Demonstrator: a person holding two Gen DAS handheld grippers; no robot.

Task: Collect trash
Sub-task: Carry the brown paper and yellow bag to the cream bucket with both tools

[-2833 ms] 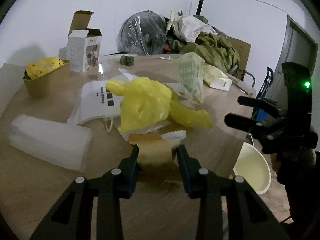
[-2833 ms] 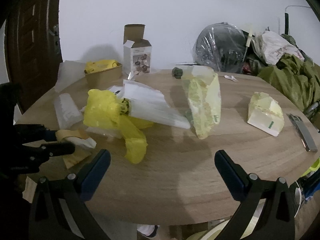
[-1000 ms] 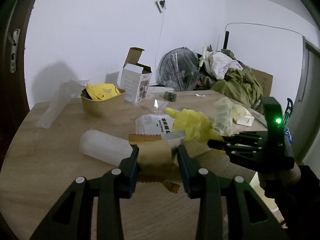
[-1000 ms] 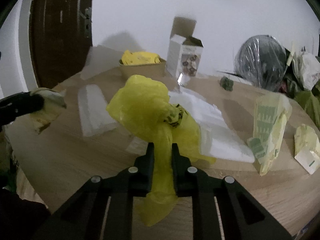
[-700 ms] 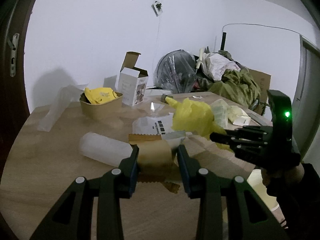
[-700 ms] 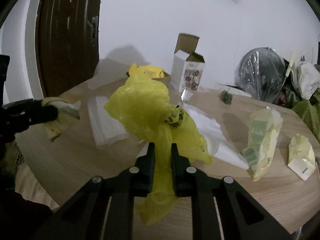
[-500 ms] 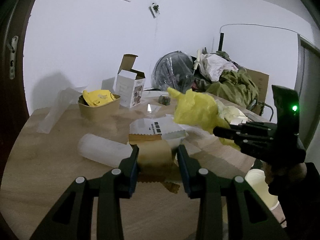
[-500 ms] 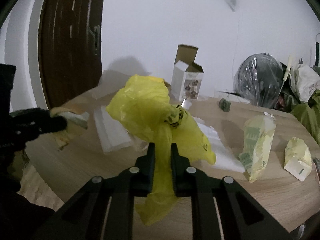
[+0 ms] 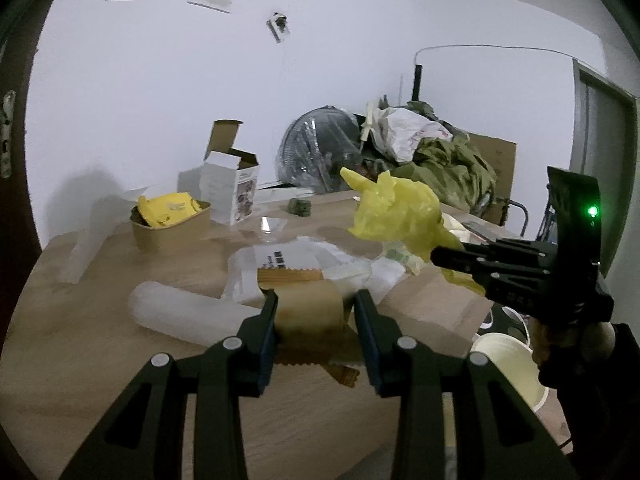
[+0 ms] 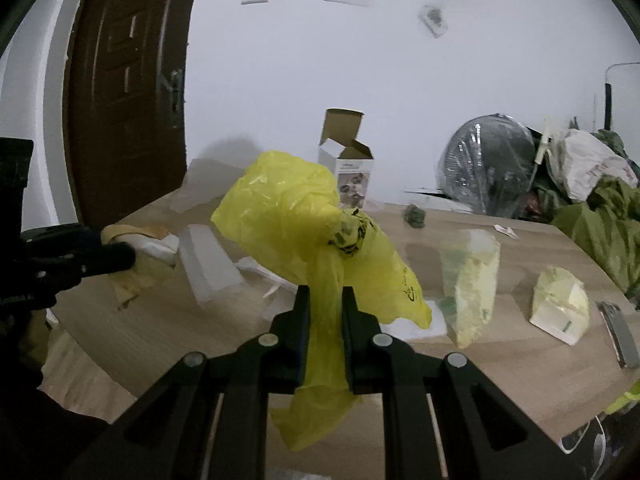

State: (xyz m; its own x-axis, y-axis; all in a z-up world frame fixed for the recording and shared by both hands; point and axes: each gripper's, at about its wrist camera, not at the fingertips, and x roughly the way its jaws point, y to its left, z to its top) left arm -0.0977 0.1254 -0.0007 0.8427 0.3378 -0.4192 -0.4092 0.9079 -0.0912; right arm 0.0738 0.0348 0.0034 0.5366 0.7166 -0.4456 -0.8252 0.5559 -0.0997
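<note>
My left gripper [image 9: 315, 300] is shut on a crumpled brown paper bag [image 9: 310, 312] with a zigzag top edge, held over the round wooden table [image 9: 80, 360]. Its dark fingers [image 10: 80, 258] and the brown paper bag [image 10: 136, 268] also show at the left of the right wrist view. My right gripper [image 10: 324, 294] is shut on a knotted yellow plastic bag [image 10: 296, 216], lifted clear of the table. In the left wrist view the yellow plastic bag [image 9: 396, 210] hangs from the right gripper [image 9: 440, 256] at the right.
Left on the table: a clear plastic wrapper [image 9: 180, 314], a white printed bag [image 9: 296, 258], a brown bowl with yellow wrapper [image 9: 170, 220], an open white carton [image 9: 230, 190], pale green packets [image 10: 472, 280], [image 10: 560, 304]. A cream bin [image 9: 506, 364] stands beside the table. Clutter fills the far corner.
My right gripper has lifted the yellow bag up off the table and drawn it back. The left gripper has drawn back a little with the brown paper bag still in its grip.
</note>
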